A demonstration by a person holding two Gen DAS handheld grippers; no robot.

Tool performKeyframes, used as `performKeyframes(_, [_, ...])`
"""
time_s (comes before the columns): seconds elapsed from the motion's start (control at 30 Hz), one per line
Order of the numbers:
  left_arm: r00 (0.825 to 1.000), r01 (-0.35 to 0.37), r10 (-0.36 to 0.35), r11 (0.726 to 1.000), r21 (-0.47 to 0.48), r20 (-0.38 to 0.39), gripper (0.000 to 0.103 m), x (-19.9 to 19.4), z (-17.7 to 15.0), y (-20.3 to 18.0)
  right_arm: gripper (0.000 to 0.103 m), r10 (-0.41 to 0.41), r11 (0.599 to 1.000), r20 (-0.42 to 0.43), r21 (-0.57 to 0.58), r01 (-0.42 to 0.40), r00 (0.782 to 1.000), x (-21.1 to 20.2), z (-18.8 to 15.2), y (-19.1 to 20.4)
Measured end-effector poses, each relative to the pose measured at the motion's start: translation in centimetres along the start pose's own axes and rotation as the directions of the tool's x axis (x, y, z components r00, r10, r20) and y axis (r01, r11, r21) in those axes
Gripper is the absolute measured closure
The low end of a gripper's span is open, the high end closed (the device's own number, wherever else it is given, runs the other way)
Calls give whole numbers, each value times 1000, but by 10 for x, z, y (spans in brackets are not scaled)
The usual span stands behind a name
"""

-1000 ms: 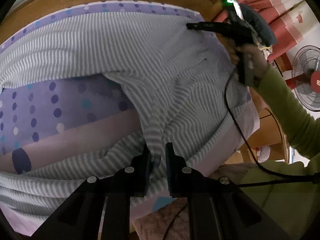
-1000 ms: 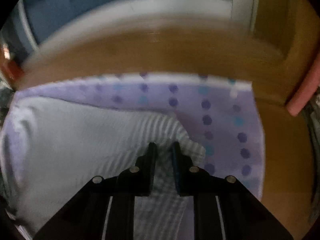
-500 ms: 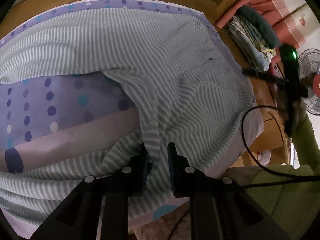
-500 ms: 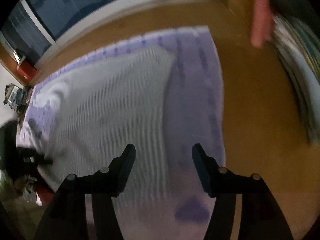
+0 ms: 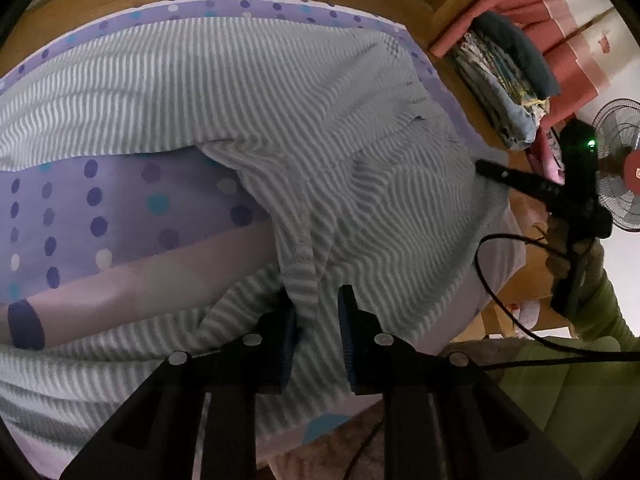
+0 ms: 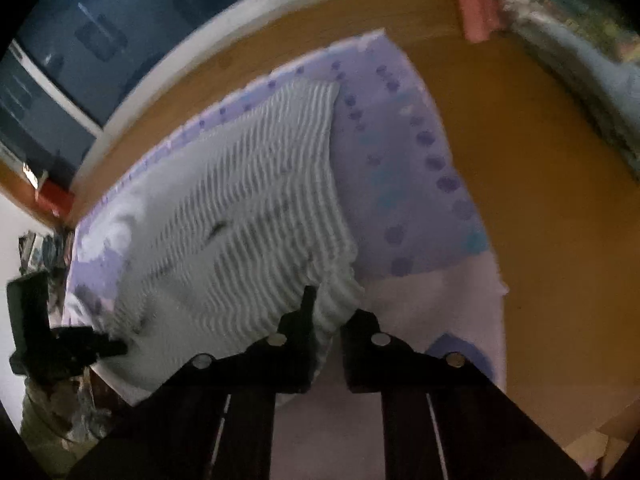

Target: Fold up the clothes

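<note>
A grey-and-white striped garment (image 5: pixel 280 92) lies spread on a purple dotted sheet (image 5: pixel 80 208). My left gripper (image 5: pixel 316 312) is shut on a raised fold of it near the seam, at the front edge. In the left wrist view my right gripper (image 5: pixel 480 168) reaches the garment's right edge, held by a hand in a green sleeve (image 5: pixel 600 312). In the right wrist view, its jaws are closing on the bunched corner of the striped garment (image 6: pixel 248 208), and the cloth sits between the right gripper (image 6: pixel 330 316) fingers. The left gripper (image 6: pixel 120 346) shows at the far left there.
The sheet (image 6: pixel 400 152) lies on a wooden surface (image 6: pixel 540 200). A stack of folded bedding (image 5: pixel 500 68) and red curtains (image 5: pixel 560 20) stand at the right, with a fan (image 5: pixel 620 168) beyond. A dark window (image 6: pixel 80 40) runs behind.
My right gripper left the garment's far corner, opened, swung over to its right edge and closed on the cloth there. My left gripper kept its hold and place.
</note>
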State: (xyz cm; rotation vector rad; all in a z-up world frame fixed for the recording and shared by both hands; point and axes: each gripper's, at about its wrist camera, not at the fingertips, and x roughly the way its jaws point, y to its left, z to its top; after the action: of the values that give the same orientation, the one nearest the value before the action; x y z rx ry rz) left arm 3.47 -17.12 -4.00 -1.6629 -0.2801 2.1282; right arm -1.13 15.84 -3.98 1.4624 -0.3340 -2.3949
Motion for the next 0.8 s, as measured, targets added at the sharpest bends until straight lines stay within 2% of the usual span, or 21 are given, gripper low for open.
performKeyframes(0.1, [999, 51, -51, 999, 17, -4, 84, -7, -1, -15, 95, -29, 1000, 43, -10, 30, 999, -24, 5, -4])
performKeyframes(0.17, [998, 55, -54, 998, 41, -26, 84, -2, -2, -29, 95, -67, 997, 43, -24, 68, 997, -30, 7, -10])
performKeyframes(0.3, [997, 15, -9, 997, 76, -81, 84, 19, -4, -41, 95, -108, 993, -20, -42, 107, 994, -12, 5, -26])
performKeyframes(0.43, [996, 13, -11, 1000, 18, -88, 84, 22, -5, -35, 93, -166, 979, -40, -125, 159, 985, 2, -2, -22])
performKeyframes(0.57, [997, 9, -13, 999, -42, -80, 83, 11, -11, -21, 78, -131, 987, -77, -98, 124, 988, -7, 3, -31])
performKeyframes(0.63, [998, -6, 1, 997, -75, -69, 83, 5, -15, -17, 75, -138, 987, -60, -89, 133, 989, -22, 4, -37])
performKeyframes(0.67, [999, -17, 13, 996, -92, -53, 83, 1, -16, -17, 69, -137, 987, -43, -89, 133, 990, -31, 4, -39])
performKeyframes(0.8, [998, -48, 52, 989, -140, 27, 82, -24, -28, -16, 66, -159, 969, 89, -177, 173, 983, -63, 8, -17])
